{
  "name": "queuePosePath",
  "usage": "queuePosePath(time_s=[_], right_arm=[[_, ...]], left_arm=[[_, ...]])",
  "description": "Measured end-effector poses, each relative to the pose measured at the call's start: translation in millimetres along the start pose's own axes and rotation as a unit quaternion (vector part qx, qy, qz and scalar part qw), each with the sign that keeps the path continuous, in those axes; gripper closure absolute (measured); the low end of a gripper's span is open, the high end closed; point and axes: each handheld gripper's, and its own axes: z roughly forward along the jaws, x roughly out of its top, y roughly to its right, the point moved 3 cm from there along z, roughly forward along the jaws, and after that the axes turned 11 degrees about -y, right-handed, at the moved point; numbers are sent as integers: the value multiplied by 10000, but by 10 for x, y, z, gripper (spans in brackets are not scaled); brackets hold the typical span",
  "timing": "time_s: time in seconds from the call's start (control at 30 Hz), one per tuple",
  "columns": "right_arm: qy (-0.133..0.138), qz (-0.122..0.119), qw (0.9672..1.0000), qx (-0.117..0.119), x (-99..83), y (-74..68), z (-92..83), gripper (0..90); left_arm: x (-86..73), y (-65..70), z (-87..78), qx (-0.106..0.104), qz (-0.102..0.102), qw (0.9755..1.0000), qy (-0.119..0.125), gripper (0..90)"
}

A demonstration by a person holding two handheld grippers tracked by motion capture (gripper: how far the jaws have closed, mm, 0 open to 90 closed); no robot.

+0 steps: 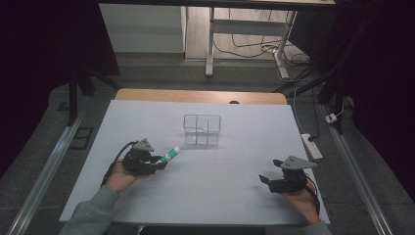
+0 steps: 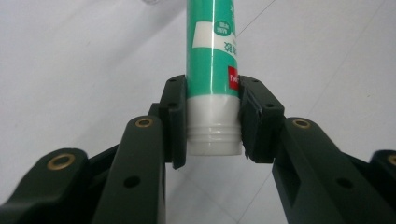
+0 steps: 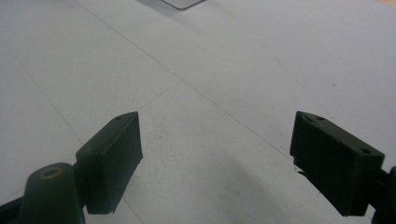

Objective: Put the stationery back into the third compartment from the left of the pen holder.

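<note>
The tube [image 2: 212, 56] is green with a white label band, a small red patch and a ribbed white cap end. It is clamped at the cap end between the pads of the left tool [image 2: 212, 123]. Its far end points toward the clear divided bin [image 1: 202, 129], near it.

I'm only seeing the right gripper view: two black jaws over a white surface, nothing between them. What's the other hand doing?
Observer: The left gripper is shut on a green and white tube, clamped at its white cap end.
Operator: Is the tube up in the air?
Observer: In the high view it sticks out from the jaws low over the white table; I can't tell whether it touches.
Operator: There's something clear at the top edge of my picture. What is it?
Observer: A clear divided container, standing mid-table just beyond the tube's far end.
</note>
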Motion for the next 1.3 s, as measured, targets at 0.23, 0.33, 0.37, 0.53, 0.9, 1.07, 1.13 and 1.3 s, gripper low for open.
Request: queuePosePath(time_s=[0.23, 0.33, 0.37, 0.53, 0.9, 1.07, 1.13, 1.3], right_arm=[[70, 1, 9999, 85, 32, -36, -9, 159], [135, -8, 9998, 139, 49, -56, -5, 161], [114, -18, 9999, 122, 53, -63, -7, 161], [112, -84, 9998, 164, 73, -102, 2, 161], [111, -146, 9996, 213, 95, -136, 20, 161], [99, -183, 9995, 230, 107, -151, 27, 161], [96, -181, 9995, 224, 110, -156, 28, 161], [68, -223, 9994, 246, 122, -164, 35, 160]], left_arm=[[129, 75, 6, -50, 211, 9997, 61, 643], [183, 106, 17, -77, 283, 9995, 84, 644], [198, 114, 23, -82, 321, 9994, 77, 643], [257, 160, 69, -107, 451, 9989, 53, 643], [344, 238, 161, -192, 705, 9973, -33, 643], [387, 275, 201, -168, 798, 9966, -100, 643], [402, 287, 210, -174, 834, 9963, -107, 643], [434, 312, 243, -178, 907, 9956, -152, 643]])
